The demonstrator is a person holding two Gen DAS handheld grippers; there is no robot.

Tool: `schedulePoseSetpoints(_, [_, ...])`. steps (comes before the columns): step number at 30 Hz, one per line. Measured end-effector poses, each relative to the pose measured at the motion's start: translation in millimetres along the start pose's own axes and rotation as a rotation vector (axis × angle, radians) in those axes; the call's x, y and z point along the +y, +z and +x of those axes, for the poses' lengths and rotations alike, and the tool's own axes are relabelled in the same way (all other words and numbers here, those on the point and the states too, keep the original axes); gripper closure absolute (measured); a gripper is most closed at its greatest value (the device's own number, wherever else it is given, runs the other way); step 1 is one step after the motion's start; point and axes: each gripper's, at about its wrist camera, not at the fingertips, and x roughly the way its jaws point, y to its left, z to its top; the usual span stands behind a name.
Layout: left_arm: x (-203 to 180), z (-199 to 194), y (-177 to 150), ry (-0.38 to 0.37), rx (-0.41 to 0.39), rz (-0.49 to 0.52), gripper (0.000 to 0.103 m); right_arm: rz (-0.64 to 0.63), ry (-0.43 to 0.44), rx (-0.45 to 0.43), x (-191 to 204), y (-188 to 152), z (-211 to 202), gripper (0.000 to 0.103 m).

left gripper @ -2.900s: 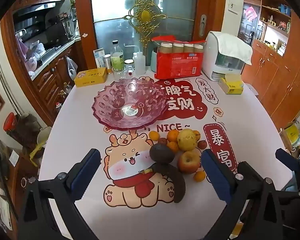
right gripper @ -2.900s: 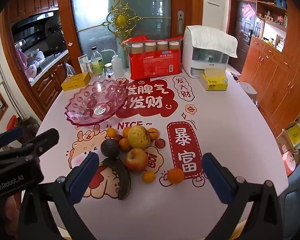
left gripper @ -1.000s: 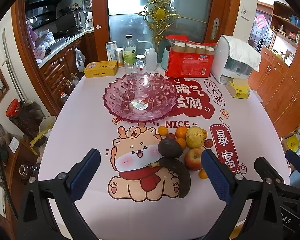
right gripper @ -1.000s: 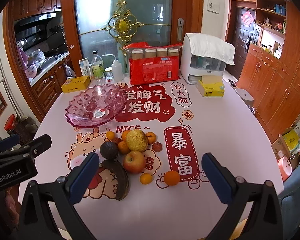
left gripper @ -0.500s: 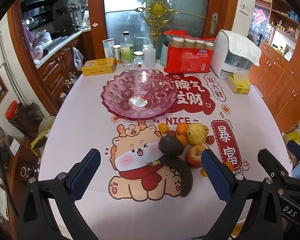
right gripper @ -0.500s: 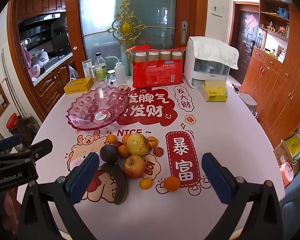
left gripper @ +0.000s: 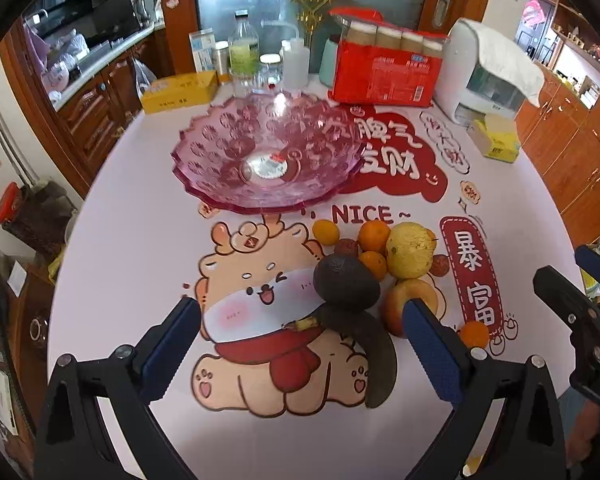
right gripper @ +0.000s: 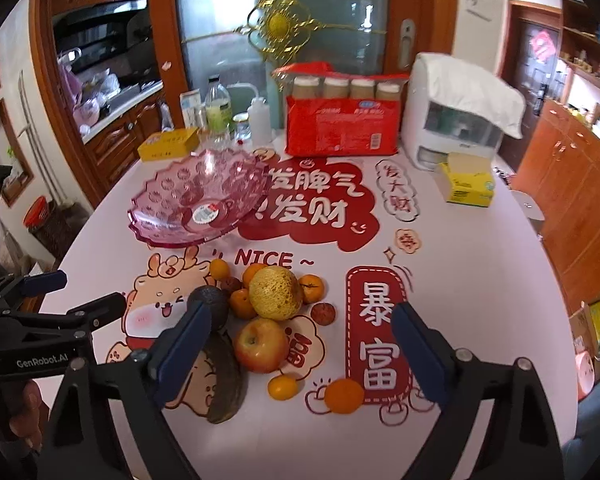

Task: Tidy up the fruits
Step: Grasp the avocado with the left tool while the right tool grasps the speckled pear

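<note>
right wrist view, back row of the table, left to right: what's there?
yellow box → green-label bottle → white squeeze bottle → red pack of jars → white appliance under a cloth → yellow tissue box

Worktop cover print: "NICE ~" at centre, just beside the pink bowl. Left gripper body reads "GenRobot.AI". Red pack's label is illegible.

Both wrist views angled down over table – left nearer; shared: bowl, fruit pile.
</note>
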Motion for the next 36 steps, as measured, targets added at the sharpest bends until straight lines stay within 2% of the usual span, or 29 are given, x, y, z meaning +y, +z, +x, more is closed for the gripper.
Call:
schedulePoseSetpoints(6, [2.4,50.7,14.3,-0.04,0.108,-0.099,0.003,-0.052,0.07,0.054,-7.9,10.2,54.9,0.013])
schedulePoseSetpoints(10, [6.9,78.3,21.6,-0.029,0.133,-0.156,0.003,-0.101,0.095,0.081,-3.7,13.7,96.2,0.016])
schedulePoseSetpoints(15, [7.3,97.5,25.6,0.007,0.148,-0.156,0.004,-0.132,0.148,0.153,1.7,12.1,139.2,0.022])
schedulePoseSetpoints(19, [8.8,106.0,23.9,0.025,0.168,-0.164,0.004,-0.176,0.157,0.197,8.5,4.9,162.3,0.023])
schedulePoseSetpoints(26, [14.3,113.8,19.0,0.026,0.195,-0.2,0.004,-0.212,0.167,0.241,17.8,-2.7,186.5,0.023])
schedulePoseSetpoints(29, [12.3,116.6,18.5,0.015,0.208,-0.207,0.004,-0.225,0.158,0.236,20.4,-4.1,192.3,0.028])
schedulePoseSetpoints(30, [11.0,117.9,18.6,0.01,0.213,-0.209,0.004,-0.236,0.17,0.231,21.8,-4.4,191.1,0.036])
schedulePoseSetpoints(36, [-5.2,126.8,19.4,-0.01,0.247,-0.184,0.004,-0.212,0.207,0.229,13.7,-5.4,184.3,0.037])
